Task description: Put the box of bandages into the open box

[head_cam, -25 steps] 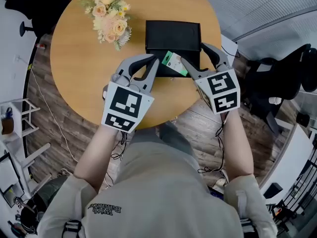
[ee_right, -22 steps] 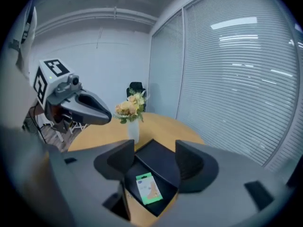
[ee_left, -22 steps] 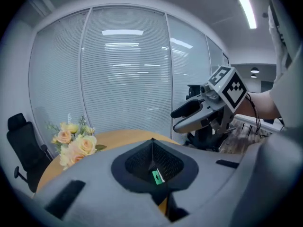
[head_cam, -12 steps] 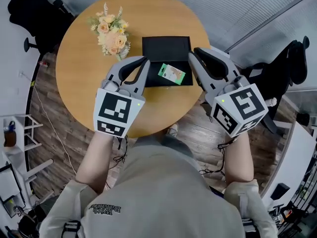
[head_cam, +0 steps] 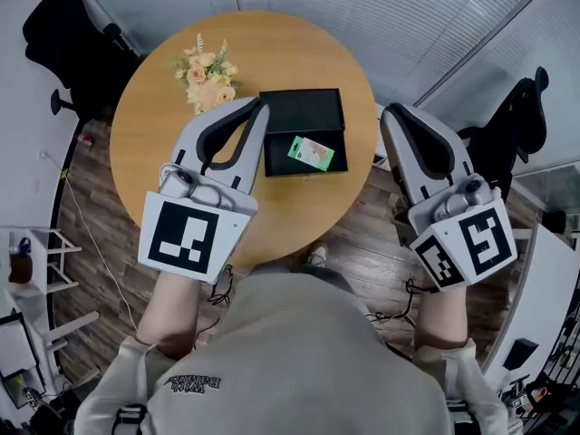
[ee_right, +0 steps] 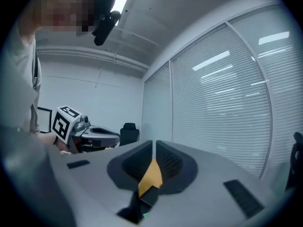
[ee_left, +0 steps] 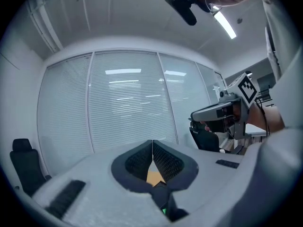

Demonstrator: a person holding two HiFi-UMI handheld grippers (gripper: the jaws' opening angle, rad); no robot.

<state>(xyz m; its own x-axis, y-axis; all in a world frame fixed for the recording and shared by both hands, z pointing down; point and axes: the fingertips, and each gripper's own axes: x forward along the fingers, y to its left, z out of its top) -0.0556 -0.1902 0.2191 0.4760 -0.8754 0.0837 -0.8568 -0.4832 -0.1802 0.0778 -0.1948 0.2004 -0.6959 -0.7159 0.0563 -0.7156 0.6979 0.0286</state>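
The green and white box of bandages (head_cam: 311,152) lies flat in the front half of the open black box (head_cam: 302,109) on the round wooden table (head_cam: 154,116). Both grippers are held high above the table and point level toward the window blinds. My left gripper (head_cam: 262,105) (ee_left: 152,142) is shut, its pads meeting with nothing between them. My right gripper (head_cam: 390,110) (ee_right: 154,143) has just been closing and is shut with nothing in it. Neither gripper touches the bandage box or the black box.
A small bouquet of pale flowers (head_cam: 207,78) stands on the table left of the black box. Black office chairs stand at the left (head_cam: 77,39) and at the right (head_cam: 512,120) of the table. Wood floor surrounds it.
Both grippers have risen away from the black box and drawn apart. The right jaws, open a second ago beside the bandage box, have shut. The bandage box stays lying in the black box.
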